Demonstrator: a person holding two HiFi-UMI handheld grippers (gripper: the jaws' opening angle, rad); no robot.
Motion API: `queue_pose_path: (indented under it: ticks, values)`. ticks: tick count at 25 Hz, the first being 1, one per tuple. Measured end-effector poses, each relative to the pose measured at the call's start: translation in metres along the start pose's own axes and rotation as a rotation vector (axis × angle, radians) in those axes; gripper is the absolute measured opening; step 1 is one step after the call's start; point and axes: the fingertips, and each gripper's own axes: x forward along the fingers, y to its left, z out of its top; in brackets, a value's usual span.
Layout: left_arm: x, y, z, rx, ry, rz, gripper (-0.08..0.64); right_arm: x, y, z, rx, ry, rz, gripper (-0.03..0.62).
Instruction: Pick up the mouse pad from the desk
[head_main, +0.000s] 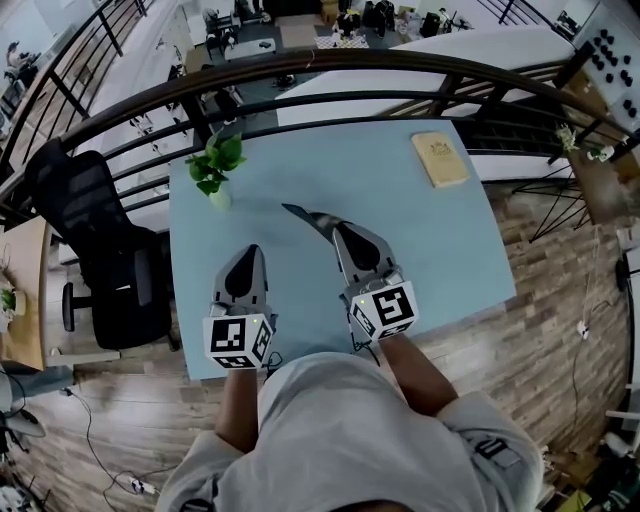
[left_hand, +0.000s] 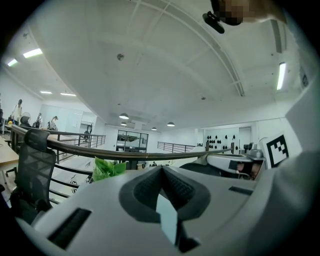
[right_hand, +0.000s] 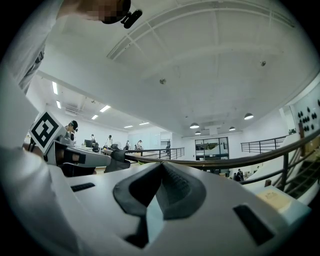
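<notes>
Find the thin, dark, flexible mouse pad (head_main: 301, 215) pinched by one edge in the right tongs (head_main: 338, 233), clenched flat on it, the sheet jutting up and to the left from the tips, nearly edge-on in the head view and apparently clear of the pale blue counter (head_main: 450, 240) rather than lying on it. Read the left tongs (head_main: 247, 253) as clenched too, with nothing between the pads, hovering just beside the right pair and well short of the small green leafy plant in its white pot (head_main: 215, 172). Treat the pick as most likely done, apart from carrying the pad away cleanly. Hold the squeeze firm against sagging and sliding, both likely with a limp sheet gripped at one edge. Lift straight and slowly, without swinging the free end toward the plant. Leave the tan rectangular notebook (head_main: 440, 158) near the far right corner alone, well apart from the pad and no real hazard. Bring the empty left tongs onto the loose edge only at the first sign of droop, opening them just before contact
</notes>
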Motion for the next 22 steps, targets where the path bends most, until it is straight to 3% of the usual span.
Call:
queue_pose_path:
  ticks: [22]
  values:
    - [0.002,-0.018,-0.006,-0.003,0.004,-0.033,0.011,-0.009,0.003,-0.004,0.016,-0.004,-0.004,0.014]
